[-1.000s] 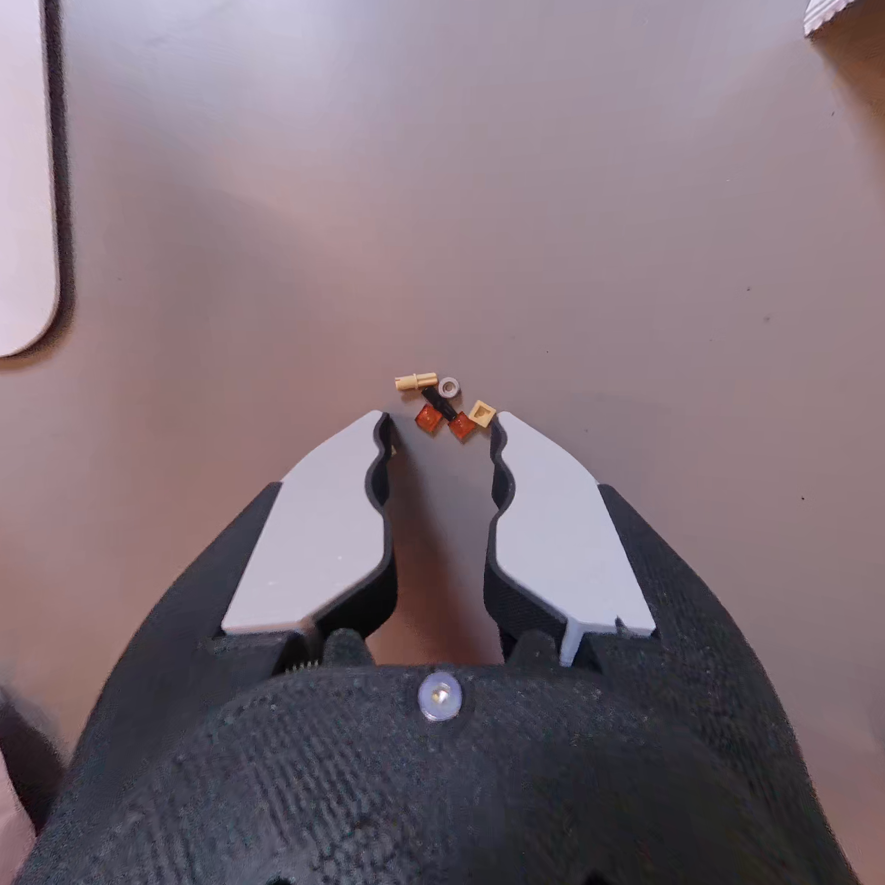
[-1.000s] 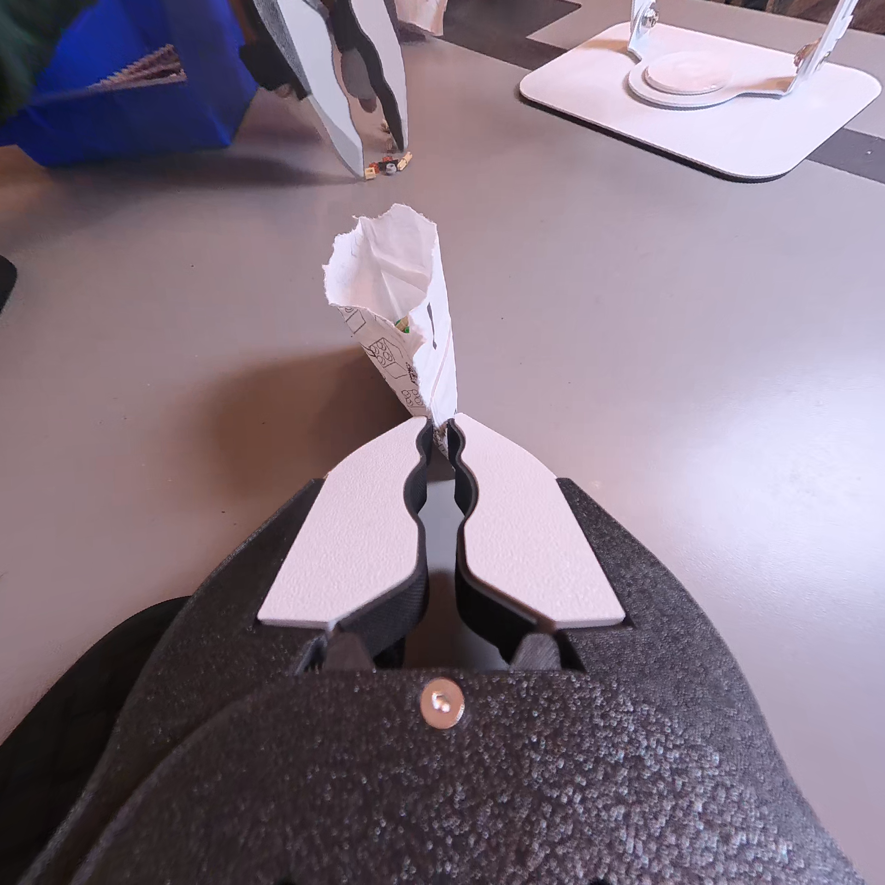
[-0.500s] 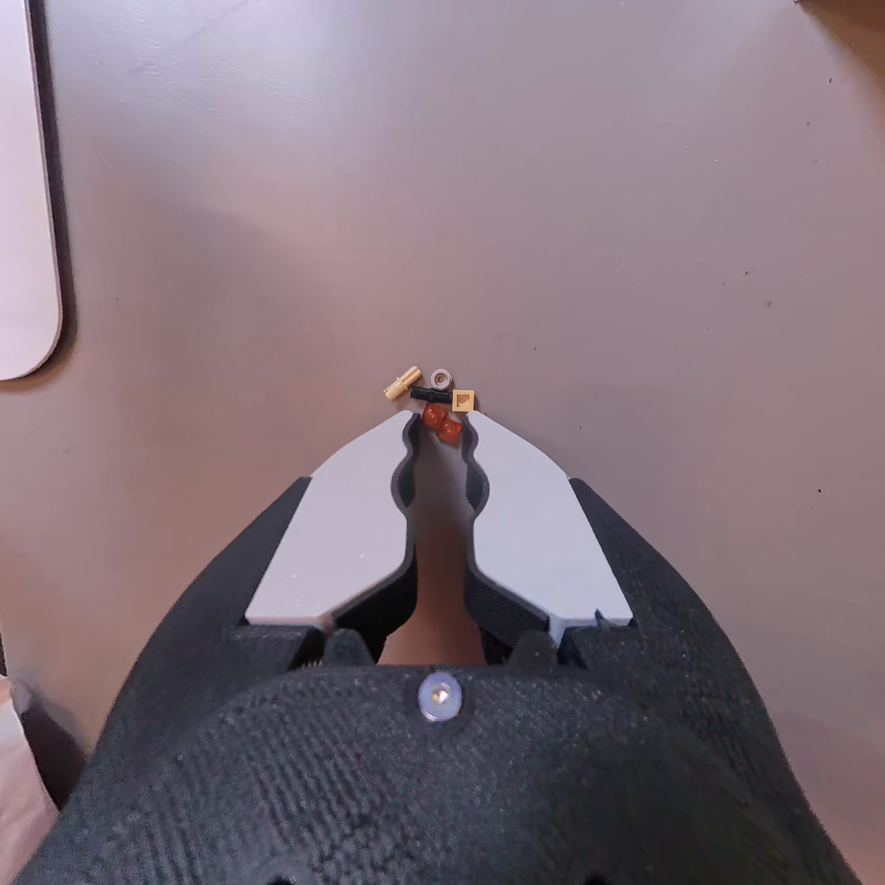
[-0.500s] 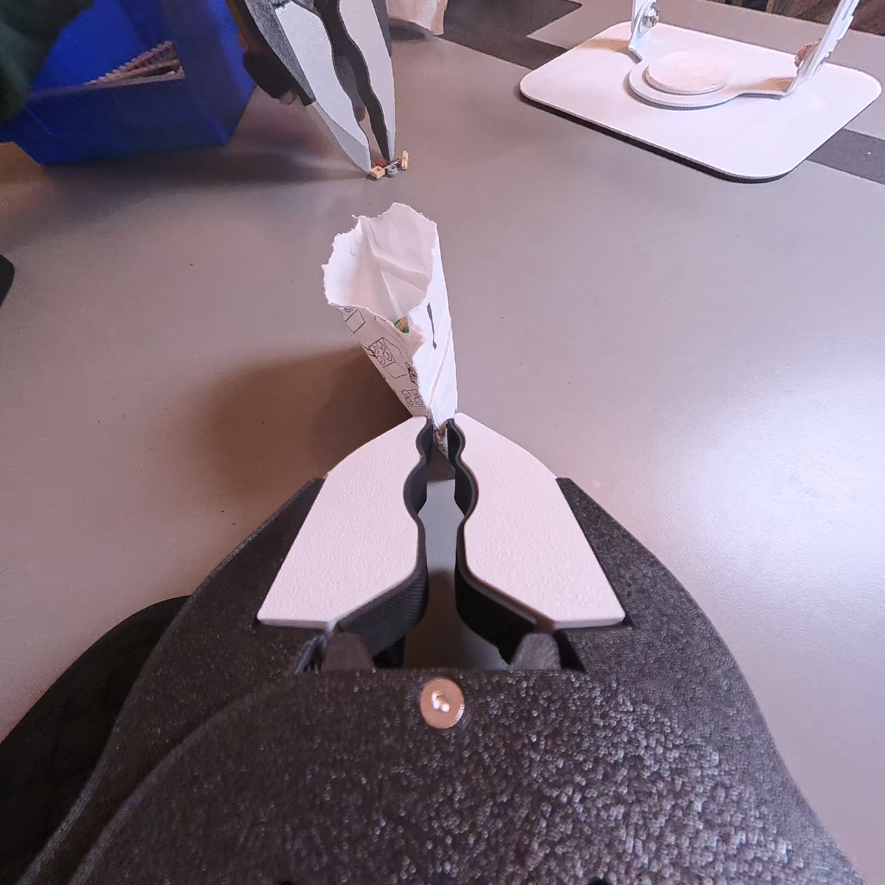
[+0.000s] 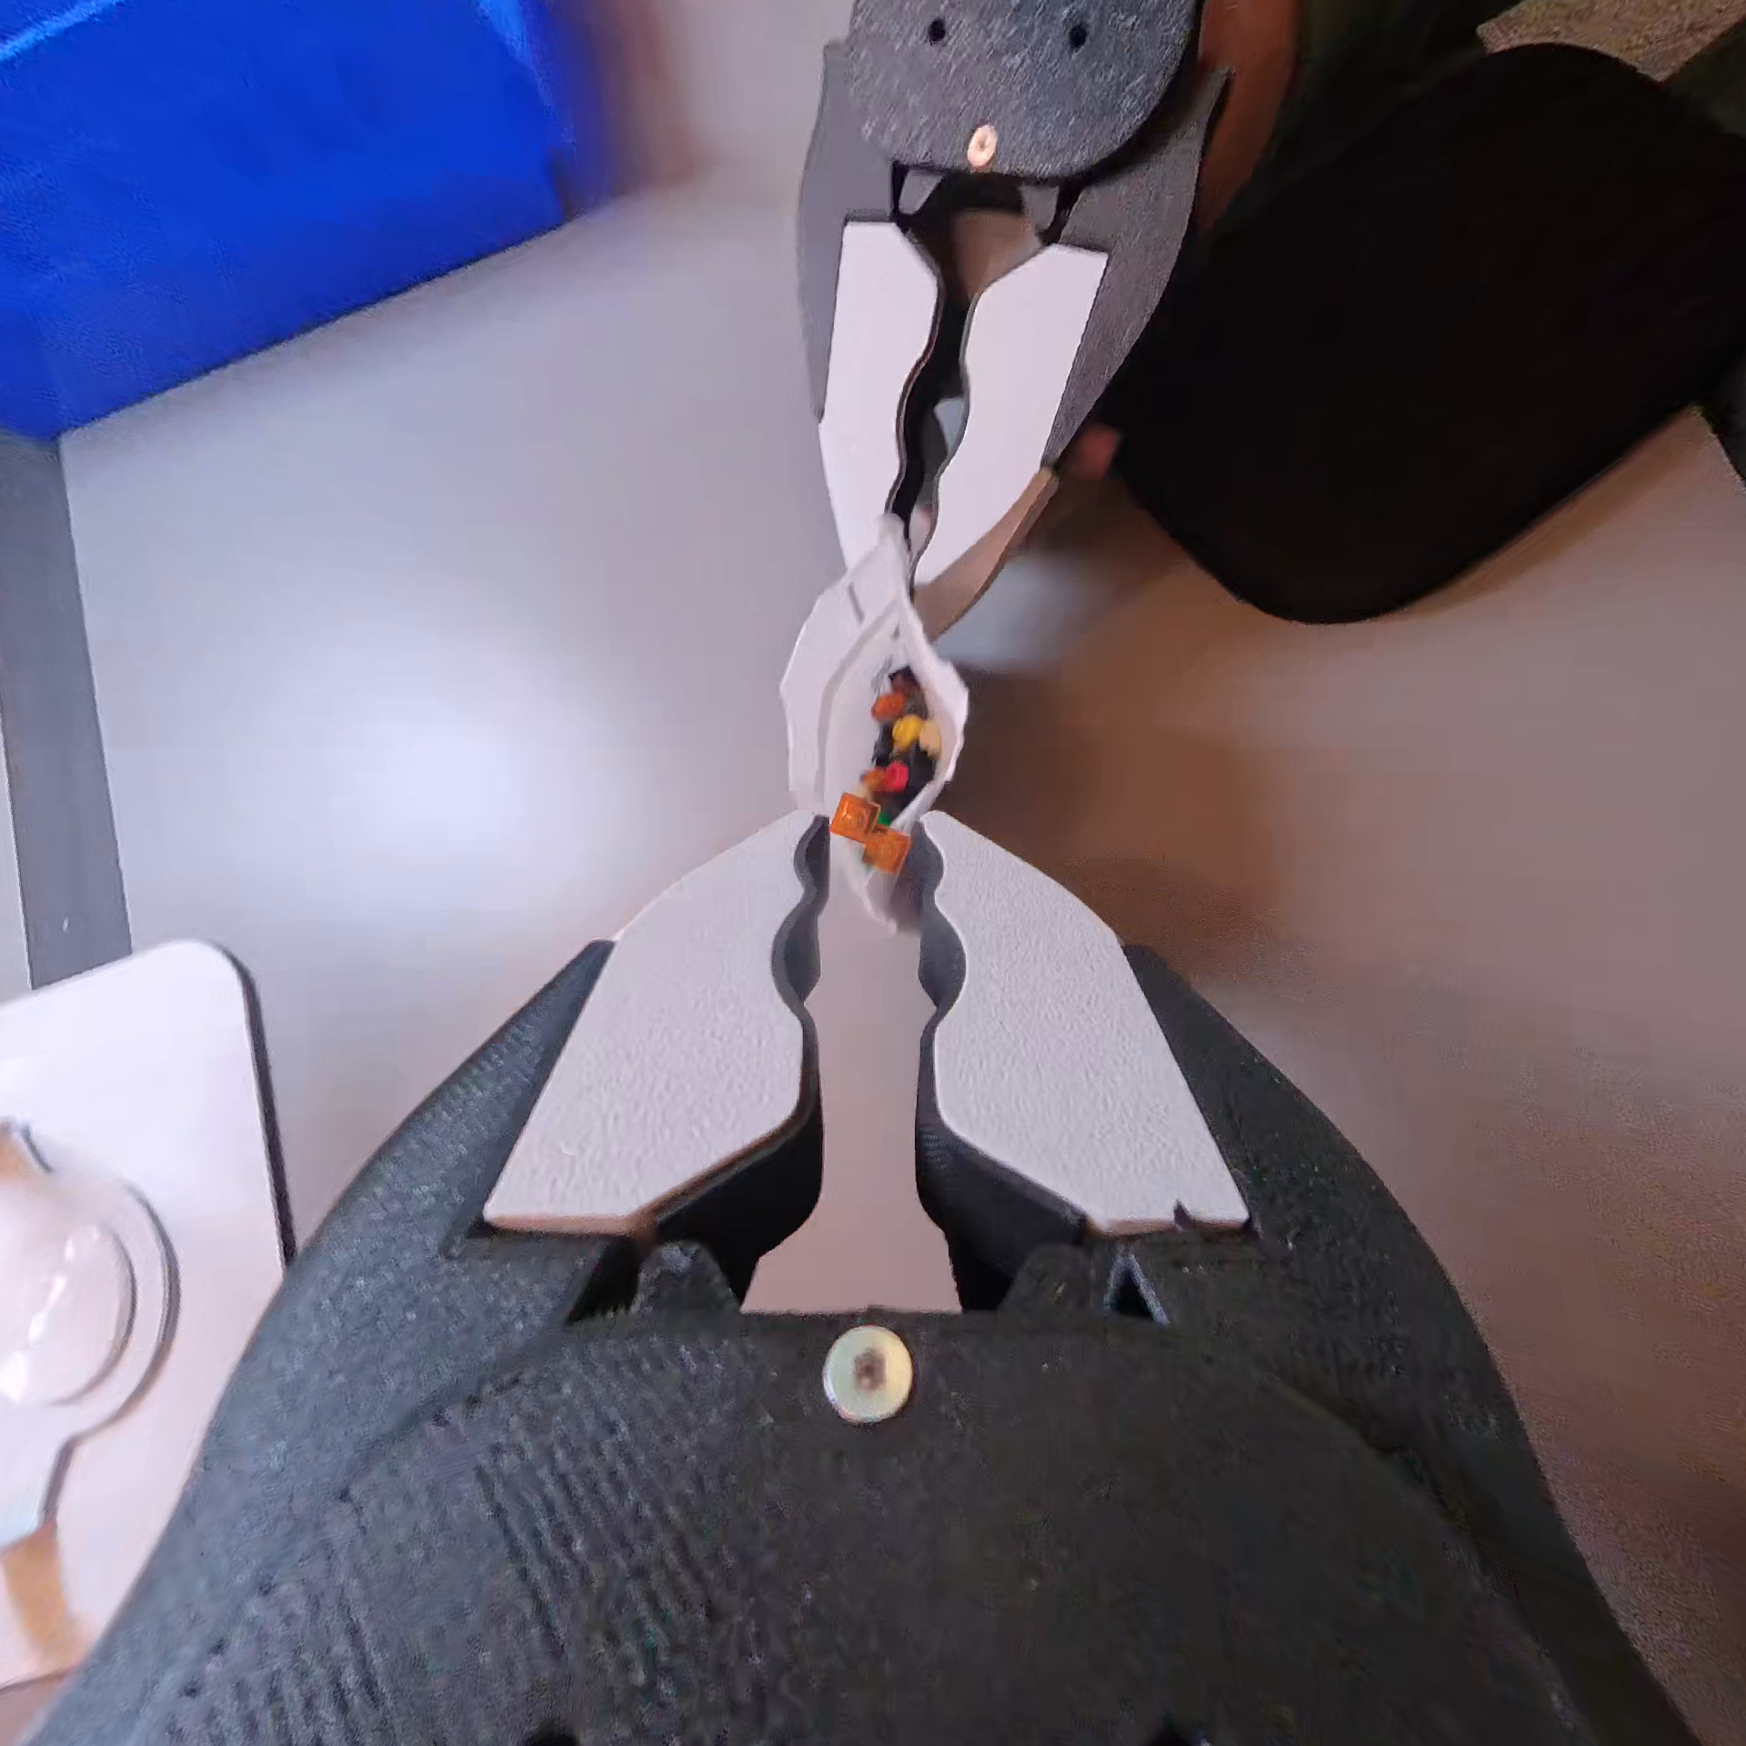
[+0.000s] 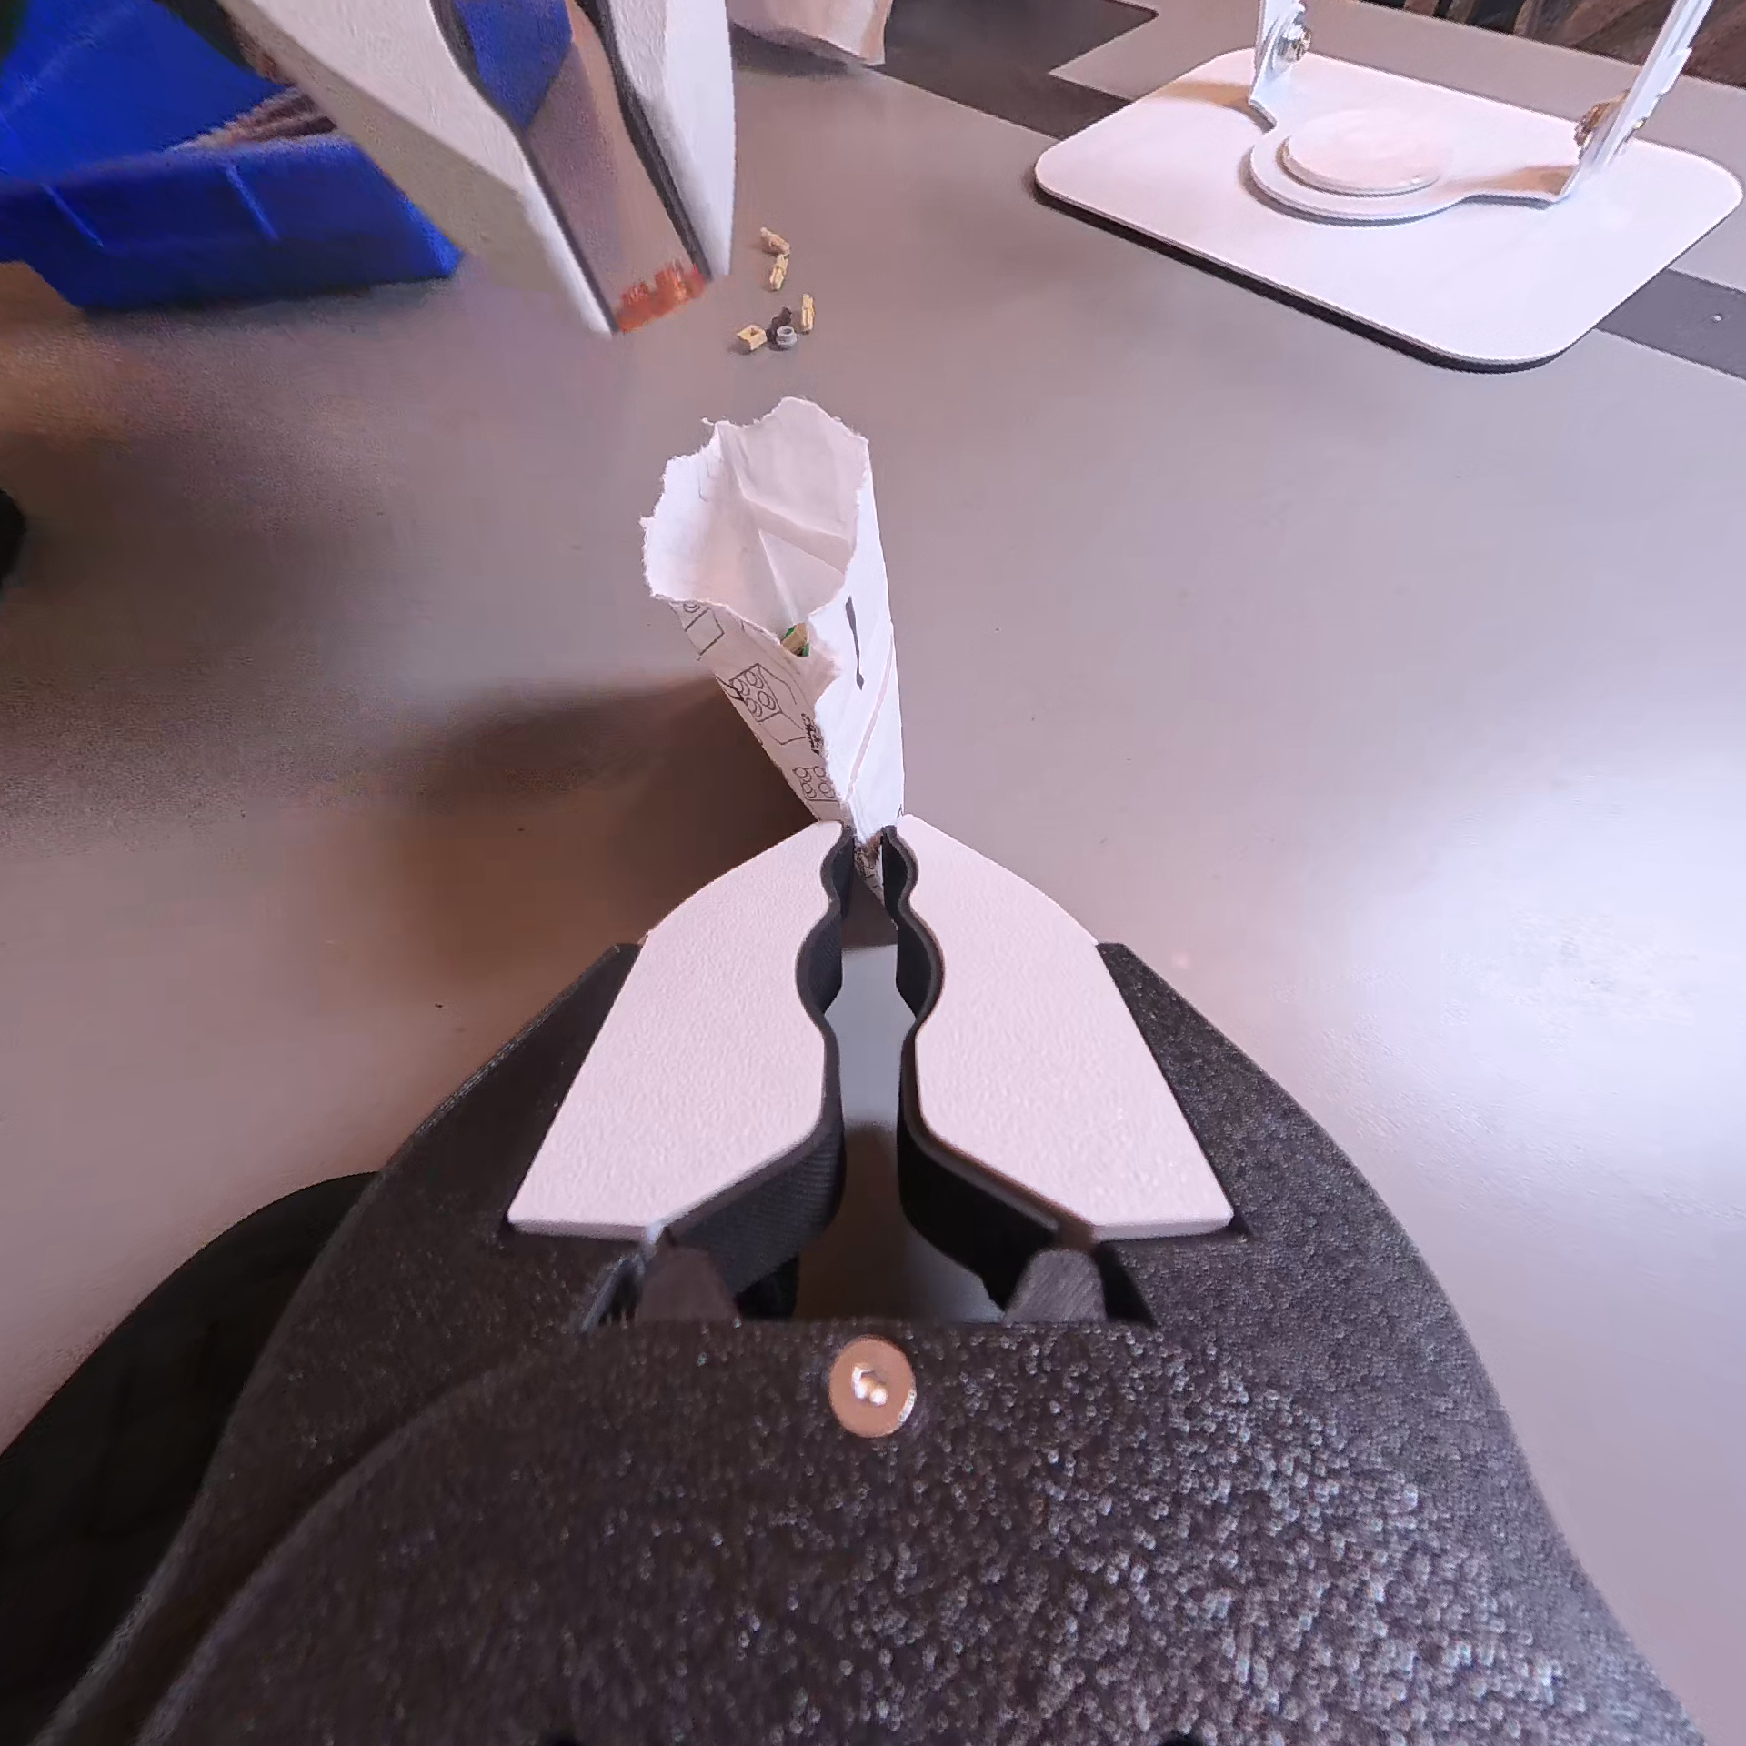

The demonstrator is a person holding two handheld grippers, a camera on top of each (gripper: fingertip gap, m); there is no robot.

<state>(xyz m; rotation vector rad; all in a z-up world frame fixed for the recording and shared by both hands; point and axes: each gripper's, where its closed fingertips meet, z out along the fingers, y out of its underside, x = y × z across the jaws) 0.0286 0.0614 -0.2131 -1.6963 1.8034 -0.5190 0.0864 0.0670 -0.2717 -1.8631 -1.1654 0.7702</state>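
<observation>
My left gripper (image 5: 871, 836) is shut on two small translucent orange tiles (image 5: 855, 814), held in the air at the open mouth of a torn white paper bag (image 5: 831, 680). Several small coloured bricks (image 5: 902, 732) lie inside the bag. My right gripper (image 6: 864, 836) is shut on the bag's (image 6: 813, 586) lower corner and holds it mouth-up over the table. The right wrist view shows the left gripper (image 6: 657, 302) at the top left with the orange tiles (image 6: 661, 295) between its tips. The right gripper also shows in the left wrist view (image 5: 902, 543).
Small tan pieces and a grey ring (image 6: 779, 331) lie on the grey table (image 6: 1323, 661) beyond the bag. A blue bin (image 6: 189, 208) stands far left. A white stand base (image 6: 1370, 189) is far right; it shows at the left in the left wrist view (image 5: 123, 1134). Left tips to right tips: about 9 cm.
My left gripper closed on the two orange tiles on the table, lifted them and carried them over to the bag's mouth. The right gripper kept still, shut on the bag.
</observation>
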